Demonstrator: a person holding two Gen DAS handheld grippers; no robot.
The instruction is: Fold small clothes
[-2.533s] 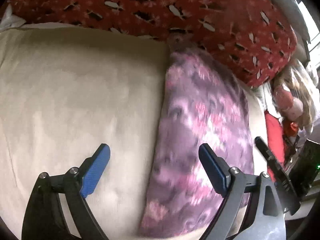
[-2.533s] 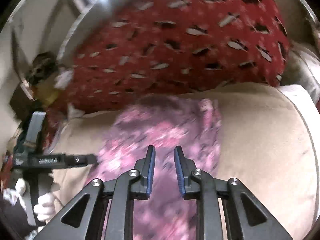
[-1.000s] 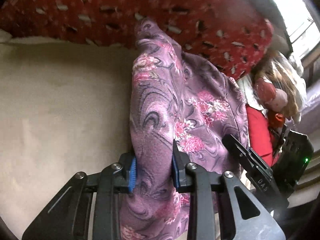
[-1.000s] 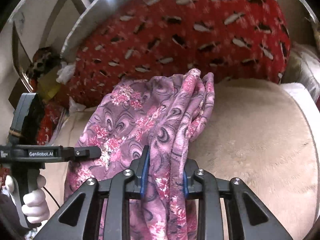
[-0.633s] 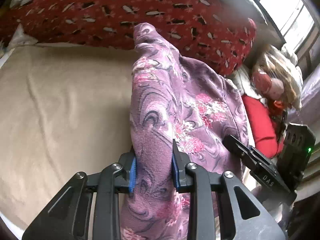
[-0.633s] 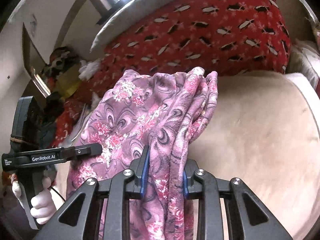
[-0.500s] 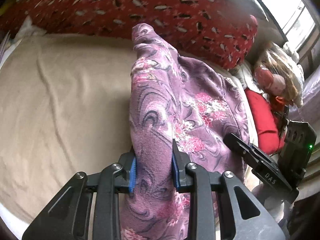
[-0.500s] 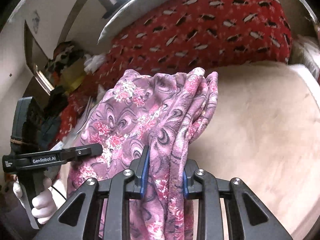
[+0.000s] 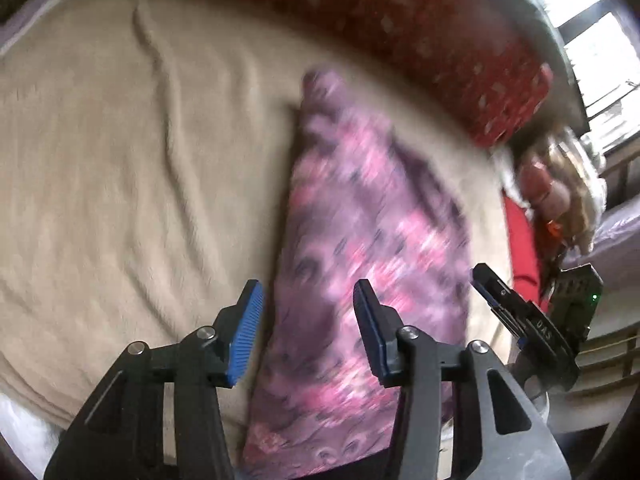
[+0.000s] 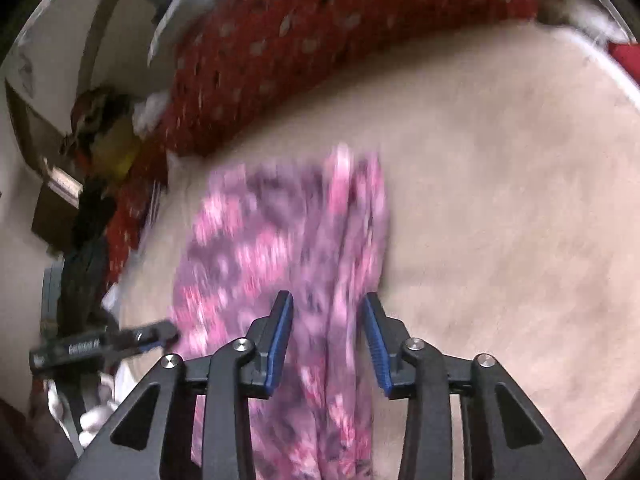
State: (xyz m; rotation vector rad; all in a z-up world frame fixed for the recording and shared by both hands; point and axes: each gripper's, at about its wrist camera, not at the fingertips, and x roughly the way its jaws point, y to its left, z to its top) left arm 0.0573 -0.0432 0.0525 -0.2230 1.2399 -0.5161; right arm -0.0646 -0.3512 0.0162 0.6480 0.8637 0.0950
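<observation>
Both grippers, left (image 9: 306,328) and right (image 10: 327,342), open over purple garment (image 9: 360,240) mid-frame on bed (image 9: 120,160); next: regrip for another fold.

Motion blur smears the floral print of the purple garment (image 9: 360,264) in both wrist views, its near end runs off the bottom edge, and the red patterned pillow (image 10: 340,36) behind is equally unsharp.

Purple-pink floral fleece garment (image 9: 360,248): soft, matt. Beige plush bedcover (image 9: 120,152), left of frame: napped, wrinkled. Left gripper (image 9: 306,324): matt black plastic, ribbed blue pads (image 9: 245,332), shiny metal screws (image 9: 407,333).
</observation>
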